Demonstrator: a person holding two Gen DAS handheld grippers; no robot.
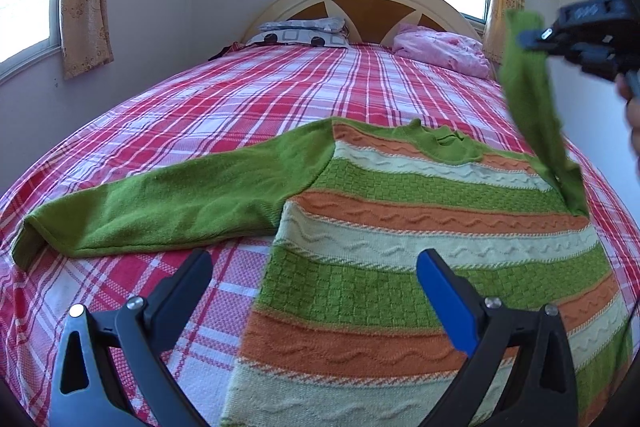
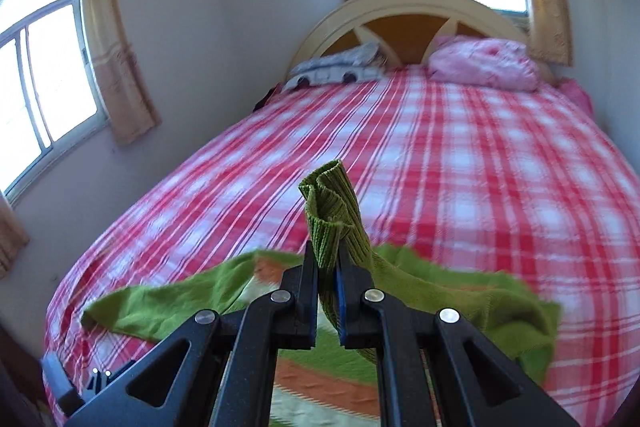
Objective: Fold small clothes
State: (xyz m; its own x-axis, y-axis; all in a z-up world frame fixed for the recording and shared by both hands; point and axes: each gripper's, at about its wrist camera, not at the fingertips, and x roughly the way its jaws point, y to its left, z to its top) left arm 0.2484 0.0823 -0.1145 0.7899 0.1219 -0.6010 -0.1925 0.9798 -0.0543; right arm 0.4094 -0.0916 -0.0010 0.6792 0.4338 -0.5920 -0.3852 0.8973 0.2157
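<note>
Toward the left edge of the bed, one green sleeve of the striped sweater is laid out flat, and the left gripper is held over the hem with its fingers wide and nothing between them. Near the right edge, the other sleeve is lifted by its cuff, pinched tight in the right gripper. The sleeve fold seems to be in hand; next, this sleeve probably must be laid across the chest and released.

Sweater hem cut off by left-wrist pic's bottom edge, below the left gripper; right-wrist pic motion-blurred across bedspread, sweater body hidden behind right gripper.
</note>
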